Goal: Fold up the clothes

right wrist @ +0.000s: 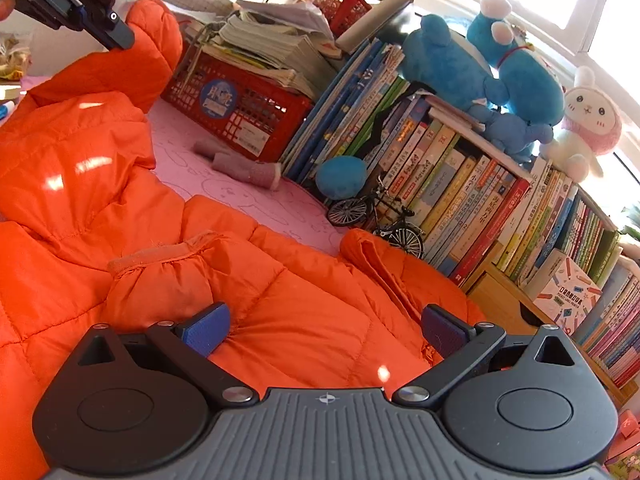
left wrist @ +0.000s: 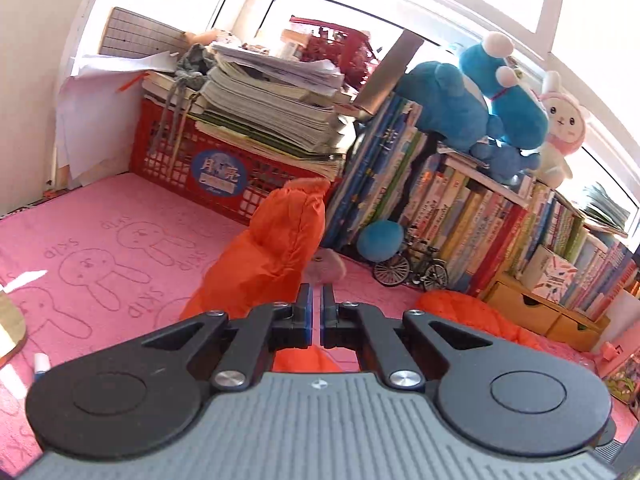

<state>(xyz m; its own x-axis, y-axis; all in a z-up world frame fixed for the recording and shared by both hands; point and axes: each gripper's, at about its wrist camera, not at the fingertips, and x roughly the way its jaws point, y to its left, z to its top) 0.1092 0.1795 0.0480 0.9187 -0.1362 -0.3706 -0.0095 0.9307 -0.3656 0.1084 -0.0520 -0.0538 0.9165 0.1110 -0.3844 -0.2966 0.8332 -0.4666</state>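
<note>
The orange puffer jacket [right wrist: 248, 304] lies spread over the pink rabbit-print mat [left wrist: 100, 216], filling most of the near and left side of your right wrist view. One sleeve with a gathered cuff [right wrist: 160, 268] rests folded across the body, just ahead of your right gripper [right wrist: 326, 332]. Another part of the jacket is lifted off the mat at the upper left of that view, and in the left wrist view it stands up as a raised orange fold [left wrist: 280, 240] in front of the tool.

Your left gripper [left wrist: 317, 304] is clenched, its blue pads drawn together with only a thin slit between them. Orange fabric shows directly below and ahead of the jaws, and from the right wrist view the tool's tip meets the lifted part of the jacket, so you are gripping the jacket there.

Your right gripper is released, its blue pads [right wrist: 206, 330] standing wide apart above the jacket's body, with nothing pinched between them.

Beyond the jacket, a small pinkish-grey rolled cloth [right wrist: 244, 170] lies on the mat near a red plastic crate [right wrist: 240, 108] stacked with papers. A model bicycle [right wrist: 376, 220] and a blue ball [right wrist: 341, 178] stand against a long row of books [right wrist: 460, 184], with blue plush toys [right wrist: 480, 64] and a white rabbit toy [right wrist: 586, 120] on top.
</note>
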